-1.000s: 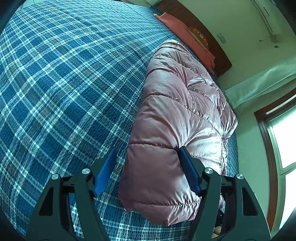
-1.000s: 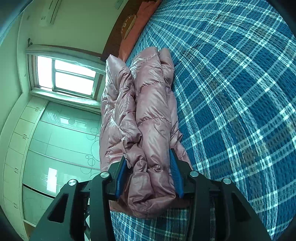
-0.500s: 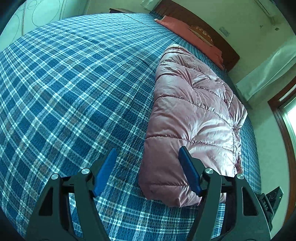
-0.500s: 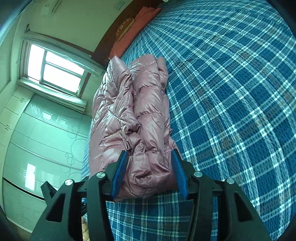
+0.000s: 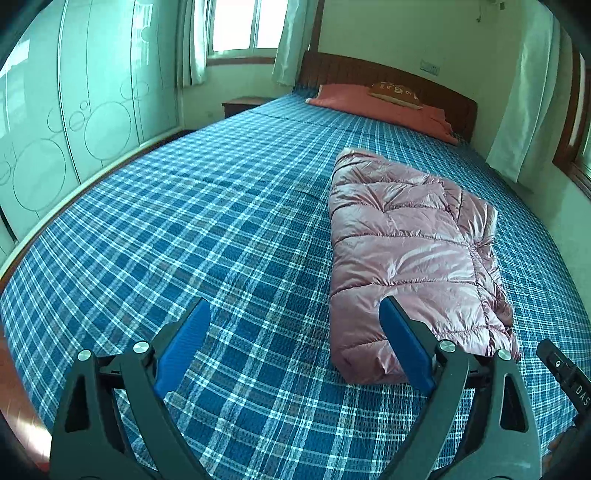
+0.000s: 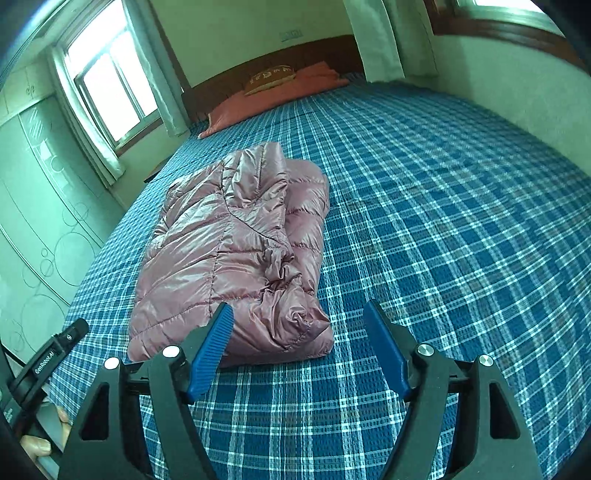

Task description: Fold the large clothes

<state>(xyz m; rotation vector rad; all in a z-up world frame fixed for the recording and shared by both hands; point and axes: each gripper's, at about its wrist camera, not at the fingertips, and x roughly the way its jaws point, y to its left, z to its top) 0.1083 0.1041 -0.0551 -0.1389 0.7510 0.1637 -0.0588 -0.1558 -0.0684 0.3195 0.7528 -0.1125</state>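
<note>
A shiny pink puffer jacket (image 5: 410,251) lies folded into a compact bundle on the blue plaid bed (image 5: 192,221). My left gripper (image 5: 295,332) hovers above the bed, left of the jacket's near end, jaws opening wide with only bedspread between them. In the right wrist view the same jacket (image 6: 236,258) lies ahead and to the left. My right gripper (image 6: 297,332) is lifted back from the bundle's near right corner, jaws opening, pads clear of the fabric. The tip of the other gripper (image 6: 55,350) and fingers of a hand show at the lower left.
Red-orange pillows (image 5: 384,107) and a small patterned cushion (image 5: 397,90) lie against the dark wooden headboard (image 5: 388,79). A pale wardrobe with circle patterns (image 5: 74,122) runs along the left side, a nightstand (image 5: 243,103) beside the bed, curtained windows (image 5: 243,26) behind.
Both grippers let go of the jacket, opened wider, rose and pulled back. The views rolled upright, and the folded jacket now rests alone on the bed.
</note>
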